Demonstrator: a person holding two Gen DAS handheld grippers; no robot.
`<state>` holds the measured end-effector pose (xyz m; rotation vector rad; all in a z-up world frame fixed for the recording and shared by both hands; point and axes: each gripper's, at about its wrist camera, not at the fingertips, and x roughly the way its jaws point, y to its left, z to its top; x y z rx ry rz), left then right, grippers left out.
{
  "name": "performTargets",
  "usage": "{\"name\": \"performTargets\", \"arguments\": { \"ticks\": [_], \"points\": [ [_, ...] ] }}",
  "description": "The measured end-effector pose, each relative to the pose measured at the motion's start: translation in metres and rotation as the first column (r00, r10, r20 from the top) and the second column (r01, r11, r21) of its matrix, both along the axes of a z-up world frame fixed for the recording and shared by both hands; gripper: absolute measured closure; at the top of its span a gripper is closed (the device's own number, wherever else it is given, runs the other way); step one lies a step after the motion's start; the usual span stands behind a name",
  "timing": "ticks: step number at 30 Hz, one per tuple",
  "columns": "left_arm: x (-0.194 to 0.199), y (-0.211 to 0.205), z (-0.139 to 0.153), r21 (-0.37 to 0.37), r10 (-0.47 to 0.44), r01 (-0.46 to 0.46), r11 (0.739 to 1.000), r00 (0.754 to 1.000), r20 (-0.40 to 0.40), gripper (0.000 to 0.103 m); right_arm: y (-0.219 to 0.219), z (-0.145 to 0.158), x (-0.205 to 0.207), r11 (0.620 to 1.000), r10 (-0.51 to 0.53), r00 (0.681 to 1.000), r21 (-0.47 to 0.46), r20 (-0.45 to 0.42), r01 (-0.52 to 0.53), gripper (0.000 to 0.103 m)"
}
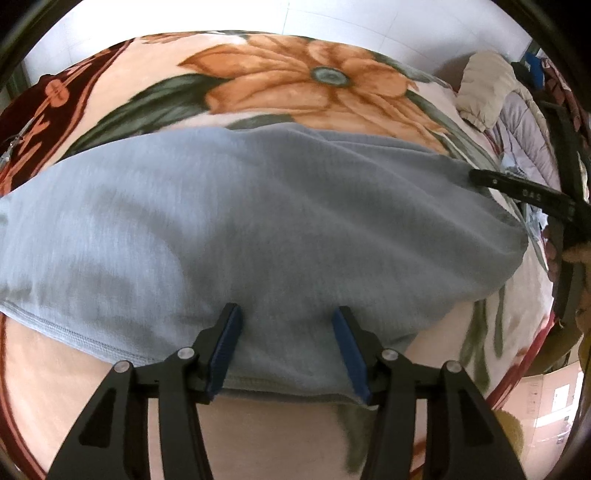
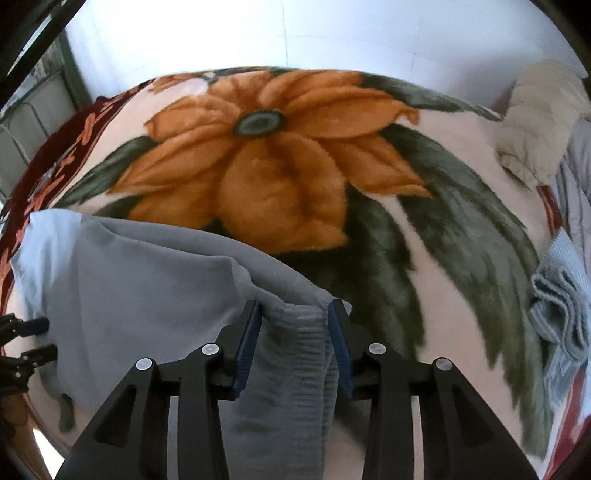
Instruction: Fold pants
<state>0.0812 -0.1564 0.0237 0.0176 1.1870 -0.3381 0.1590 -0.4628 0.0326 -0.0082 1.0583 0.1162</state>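
Light grey-blue pants (image 1: 236, 229) lie across a floral blanket (image 1: 295, 77) on a bed. My left gripper (image 1: 286, 314) is open, its blue pads either side of the pants' near hem. In the right wrist view the pants (image 2: 129, 295) lie at lower left, and their ribbed waistband (image 2: 291, 350) runs between the fingers of my right gripper (image 2: 293, 306), which is open around it. The right gripper's black fingers also show at the right edge of the left wrist view (image 1: 517, 188). The left gripper shows at the left edge of the right wrist view (image 2: 35, 339).
A beige garment (image 2: 539, 122) and a quilted lilac one (image 1: 524, 129) lie at the far right of the bed. A crumpled grey-blue knit cloth (image 2: 561, 295) lies at the right edge. A white wall (image 2: 295, 33) stands behind the bed. A cardboard box (image 1: 543, 398) sits at lower right.
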Motion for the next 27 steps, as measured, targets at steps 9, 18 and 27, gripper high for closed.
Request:
{"name": "performTargets", "arguments": {
  "ticks": [9, 18, 27],
  "points": [
    [0.000, -0.003, -0.001, 0.018, 0.004, -0.004, 1.000, 1.000, 0.014, 0.044, 0.002, -0.004, -0.003, 0.994, 0.076, 0.997, 0.082, 0.011, -0.077, 0.065],
    [-0.001, -0.003, -0.002, 0.024, 0.005, -0.006, 1.000, 1.000, 0.022, 0.043, 0.010, -0.005, -0.003, 0.996, 0.087, 0.996, 0.012, 0.027, -0.087, 0.079],
    [-0.004, -0.006, -0.002, 0.029, 0.014, -0.015, 0.999, 0.999, 0.040, 0.043, -0.014, 0.009, 0.015, 0.998, -0.062, 0.987, 0.016, 0.147, 0.061, 0.080]
  ]
}}
